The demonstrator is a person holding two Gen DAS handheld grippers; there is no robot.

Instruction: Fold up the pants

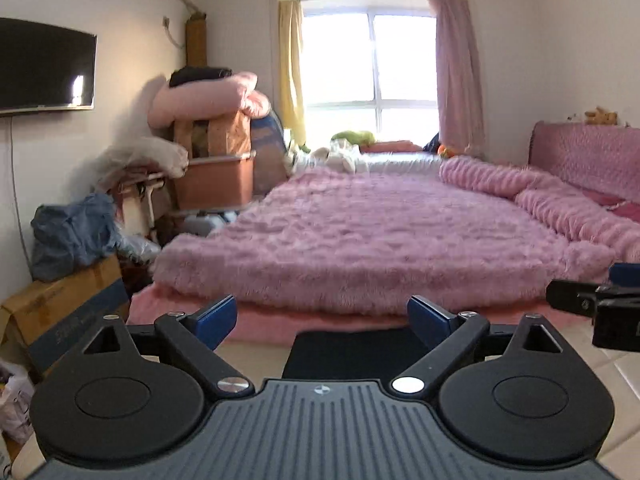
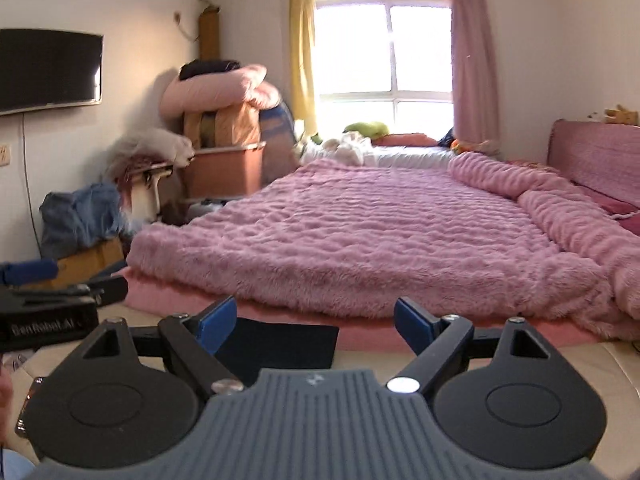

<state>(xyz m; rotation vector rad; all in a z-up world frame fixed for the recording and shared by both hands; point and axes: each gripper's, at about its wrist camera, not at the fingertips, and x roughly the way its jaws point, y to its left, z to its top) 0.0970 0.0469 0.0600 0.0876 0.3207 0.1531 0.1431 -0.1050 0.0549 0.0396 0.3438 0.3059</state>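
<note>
Pants (image 1: 352,354): lying as a flat dark rectangle on the pale tiled floor (image 1: 596,364), just in front of the bed's foot; in the right wrist view (image 2: 280,346) the same dark piece is showing below the blanket edge, partly hidden by the gripper body.
Left gripper (image 1: 322,318): hovering above the pants with its jaws spread wide; the blue fingertips (image 1: 218,314) are standing well apart and nothing is sitting between them or touching them.
Right gripper (image 2: 316,318): also hanging over the floor with jaws spread wide and nothing pinched; its blue fingertips (image 2: 219,316) are flanking the pants from above without touching them.
Side by side: each gripper is peeking into the other's view, the right one at the right edge (image 1: 596,312), the left one at the left edge (image 2: 48,304).
Bed: a fluffy pink blanket (image 1: 380,232) is covering it, with a rolled fold running along the right side toward the pink headboard (image 1: 584,152).
Left wall: a dark television (image 1: 44,66) is hanging there, with a cardboard box (image 1: 48,312) below it carrying a blue bundle of cloth (image 1: 72,236).
Corner: a pink quilt (image 1: 208,98) is slumping over stacked boxes and a brown storage bin (image 1: 216,180).
Far end: a bright window (image 1: 370,68) is glowing between a yellow curtain (image 1: 291,68) and a pink curtain (image 1: 458,72).
</note>
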